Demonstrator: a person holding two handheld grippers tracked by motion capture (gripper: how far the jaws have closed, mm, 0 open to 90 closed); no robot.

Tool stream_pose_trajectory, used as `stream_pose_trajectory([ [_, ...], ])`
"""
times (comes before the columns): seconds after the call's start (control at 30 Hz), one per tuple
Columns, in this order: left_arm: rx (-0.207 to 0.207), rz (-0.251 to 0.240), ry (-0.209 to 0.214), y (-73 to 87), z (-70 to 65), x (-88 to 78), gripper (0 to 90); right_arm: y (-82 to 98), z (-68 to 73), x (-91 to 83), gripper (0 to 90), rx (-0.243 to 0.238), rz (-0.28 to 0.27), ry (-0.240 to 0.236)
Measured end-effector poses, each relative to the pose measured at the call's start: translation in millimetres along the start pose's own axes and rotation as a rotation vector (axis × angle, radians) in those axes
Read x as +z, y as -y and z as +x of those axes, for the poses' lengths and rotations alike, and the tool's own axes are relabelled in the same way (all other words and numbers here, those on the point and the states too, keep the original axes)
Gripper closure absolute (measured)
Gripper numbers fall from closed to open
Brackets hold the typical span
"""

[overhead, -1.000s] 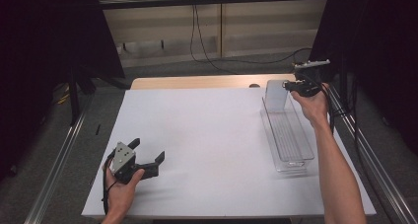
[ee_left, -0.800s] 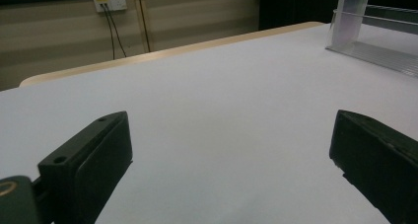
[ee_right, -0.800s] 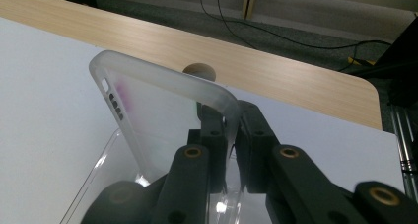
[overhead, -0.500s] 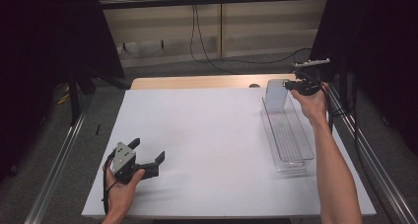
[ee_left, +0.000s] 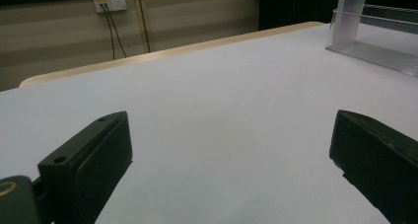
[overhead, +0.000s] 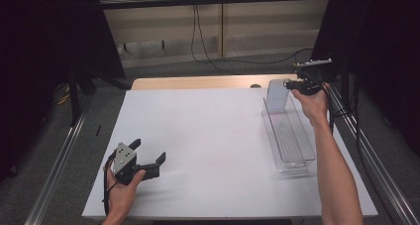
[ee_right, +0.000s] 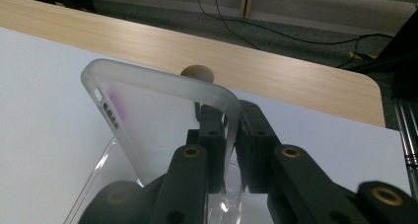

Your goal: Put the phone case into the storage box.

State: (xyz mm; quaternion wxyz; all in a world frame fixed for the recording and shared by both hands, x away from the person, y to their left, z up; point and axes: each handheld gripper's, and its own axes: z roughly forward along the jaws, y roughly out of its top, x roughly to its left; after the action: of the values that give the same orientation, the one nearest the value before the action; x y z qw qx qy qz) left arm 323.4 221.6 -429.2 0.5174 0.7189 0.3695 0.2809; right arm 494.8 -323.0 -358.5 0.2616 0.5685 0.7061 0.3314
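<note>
A frosted clear phone case [ee_right: 157,120] stands upright with one edge pinched between the jaws of my right gripper [ee_right: 230,140], which is shut on it. In the high view the phone case [overhead: 277,94] hangs at the far end of a long clear plastic tray [overhead: 271,131] on the right of the white table, the right gripper [overhead: 290,84] beside it. My left gripper [overhead: 148,151] lies low at the table's front left, open, nothing between its jaws. In the left gripper view the left gripper [ee_left: 231,150] faces bare white table, the tray [ee_left: 379,54] far off to the right.
The white sheet [overhead: 208,136] covers the table, with a strip of bare wood [overhead: 198,82] and a round cable hole [ee_right: 197,73] along the far edge. Metal rails [overhead: 54,170] run along both sides. Cables [overhead: 203,31] hang from a wall socket behind.
</note>
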Motion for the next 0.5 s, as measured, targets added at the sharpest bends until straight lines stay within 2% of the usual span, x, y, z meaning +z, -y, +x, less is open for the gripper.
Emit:
stream_pose_trajectory([
  [0.1,-0.01,-0.001,-0.004,0.2,-0.3,0.6,2.5,0.2,-0.4,-0.4,79.6,0.002,0.002,0.003],
  [0.2,-0.001,0.001,-0.001,0.1,-0.2,1.0,2.5,-0.3,-0.7,-2.0,77.7,0.005,-0.004,0.001],
  [0.5,-0.01,-0.002,-0.004,0.1,-0.3,0.6,2.5,1.8,-3.4,-6.0,71.8,0.02,0.001,-0.004],
])
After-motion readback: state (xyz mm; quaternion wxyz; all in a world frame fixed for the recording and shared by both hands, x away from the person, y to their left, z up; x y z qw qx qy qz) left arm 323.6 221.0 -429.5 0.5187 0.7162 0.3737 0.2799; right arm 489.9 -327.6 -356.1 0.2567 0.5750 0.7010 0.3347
